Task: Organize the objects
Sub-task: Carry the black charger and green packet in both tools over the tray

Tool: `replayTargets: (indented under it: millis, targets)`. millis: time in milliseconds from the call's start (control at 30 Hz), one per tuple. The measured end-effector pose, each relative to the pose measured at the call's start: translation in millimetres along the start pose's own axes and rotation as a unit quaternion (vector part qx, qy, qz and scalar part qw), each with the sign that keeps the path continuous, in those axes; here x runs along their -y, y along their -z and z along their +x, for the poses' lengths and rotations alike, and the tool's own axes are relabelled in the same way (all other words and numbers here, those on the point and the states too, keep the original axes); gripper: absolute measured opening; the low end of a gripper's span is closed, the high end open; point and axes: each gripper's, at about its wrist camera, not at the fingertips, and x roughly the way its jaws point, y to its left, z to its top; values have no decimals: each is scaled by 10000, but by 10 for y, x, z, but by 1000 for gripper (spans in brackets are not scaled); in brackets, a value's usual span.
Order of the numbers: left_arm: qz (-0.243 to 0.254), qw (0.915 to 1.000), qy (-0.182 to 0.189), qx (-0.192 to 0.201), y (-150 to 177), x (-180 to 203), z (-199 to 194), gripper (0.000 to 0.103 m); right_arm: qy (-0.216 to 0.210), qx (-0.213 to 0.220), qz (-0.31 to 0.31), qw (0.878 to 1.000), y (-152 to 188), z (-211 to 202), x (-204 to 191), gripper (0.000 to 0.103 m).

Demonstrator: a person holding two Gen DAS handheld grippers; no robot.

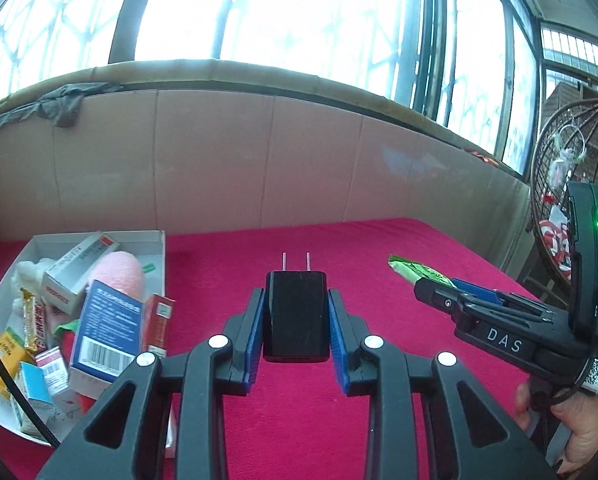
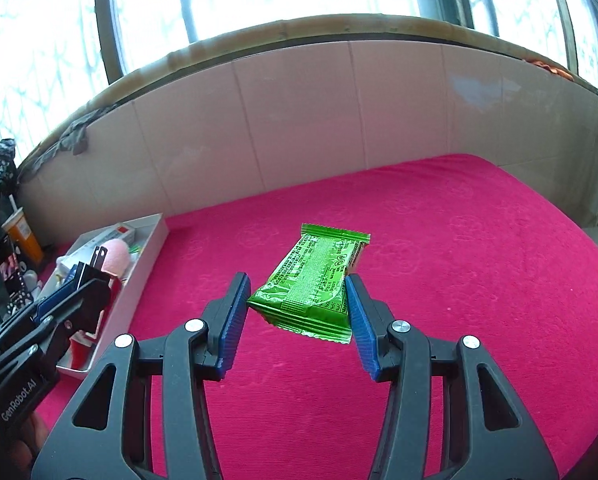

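My left gripper [image 1: 296, 312] is shut on a black plug charger [image 1: 295, 316], prongs pointing away, held above the pink cloth. My right gripper [image 2: 297, 296] is shut on a green snack packet [image 2: 313, 284], pinched between both blue pads and held above the cloth. The right gripper [image 1: 439, 286] with the packet's green end [image 1: 413, 270] shows at the right of the left wrist view. The left gripper [image 2: 87, 280] shows at the left of the right wrist view, over the white tray [image 2: 143, 276]. The tray [image 1: 161, 254] holds several boxes, snack bars and a pink plush.
A pink cloth [image 2: 439, 280] covers the bed-like surface. A beige panel wall [image 1: 259, 160] and a window sill run along the back. A wicker hanging chair [image 1: 571, 184] stands at the right. An orange cup [image 2: 21, 232] and dark clutter sit left of the tray.
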Motion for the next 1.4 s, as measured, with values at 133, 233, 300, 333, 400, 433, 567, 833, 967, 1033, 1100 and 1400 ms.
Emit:
replayTargets:
  millis: [133, 233, 300, 333, 400, 433, 567, 833, 967, 1033, 1100, 1400]
  targets:
    - [-116, 9999, -88, 73, -3, -140, -72, 29, -85, 4, -140, 9999, -9, -4, -169, 48]
    - [-206, 9996, -146, 117, -2, -266, -121, 29, -151, 11, -231, 9996, -11, -1, -297, 48]
    - [-267, 9993, -208, 144, 0, -348, -157, 29, -208, 19, -295, 9993, -10, 1, -386, 48]
    - [-293, 9992, -234, 151, 3, -386, -169, 29, -234, 13, -326, 9992, -9, 5, -431, 48]
    - [-359, 9988, -297, 165, 3, -469, -204, 29, -298, -1, -382, 9988, -3, 11, -510, 48]
    - [-389, 9985, -335, 179, 1, -513, -223, 29, -327, -12, -408, 9986, -1, 17, -552, 48]
    - [-494, 9974, -473, 227, 7, -692, -293, 29, -379, -25, -514, 9980, 6, 27, -734, 48]
    - [-686, 9934, -844, 356, -74, -1155, -447, 29, -689, -66, -903, 9935, 14, 71, -1216, 48]
    - [-719, 9910, -1058, 385, -157, -1410, -513, 29, -907, -87, -1032, 9905, -27, 96, -1467, 48]
    - [-767, 9899, -1125, 395, -200, -1555, -549, 29, -1006, -88, -1118, 9886, -44, 104, -1589, 48]
    - [-851, 9885, -1185, 391, -239, -1707, -577, 29, -1122, -126, -1170, 9867, -58, 131, -1726, 48]
    - [-1071, 9846, -1373, 149, -504, -2372, -467, 29, -1524, -250, -1374, 9784, -89, 325, -2329, 48]
